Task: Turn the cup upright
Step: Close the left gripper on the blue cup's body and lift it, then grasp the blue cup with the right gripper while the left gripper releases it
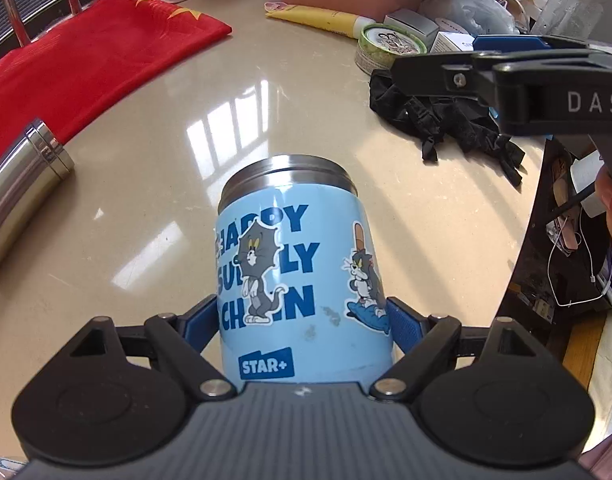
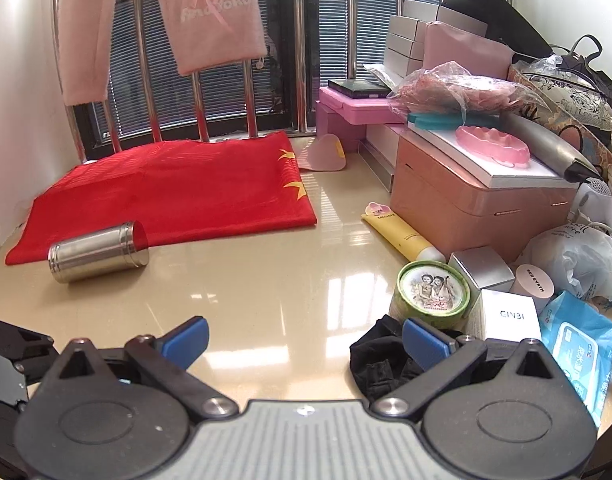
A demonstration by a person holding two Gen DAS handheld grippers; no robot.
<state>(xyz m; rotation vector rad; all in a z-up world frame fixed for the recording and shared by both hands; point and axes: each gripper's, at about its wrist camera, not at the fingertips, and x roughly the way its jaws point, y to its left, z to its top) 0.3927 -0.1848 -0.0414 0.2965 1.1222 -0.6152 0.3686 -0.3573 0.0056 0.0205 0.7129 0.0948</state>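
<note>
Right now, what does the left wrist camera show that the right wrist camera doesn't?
Only the left wrist view shows the blue cup, clamped between the left gripper's blue pads, steel rim pointing away, and the right gripper's fingers from the side.

Only the right wrist view shows the right gripper open and holding nothing, the pink towels on the window bars, and the wet wipes pack.

Both show the steel cup lying on its side, the red cloth, the yellow tube, the green tin and the black cloth.
</note>
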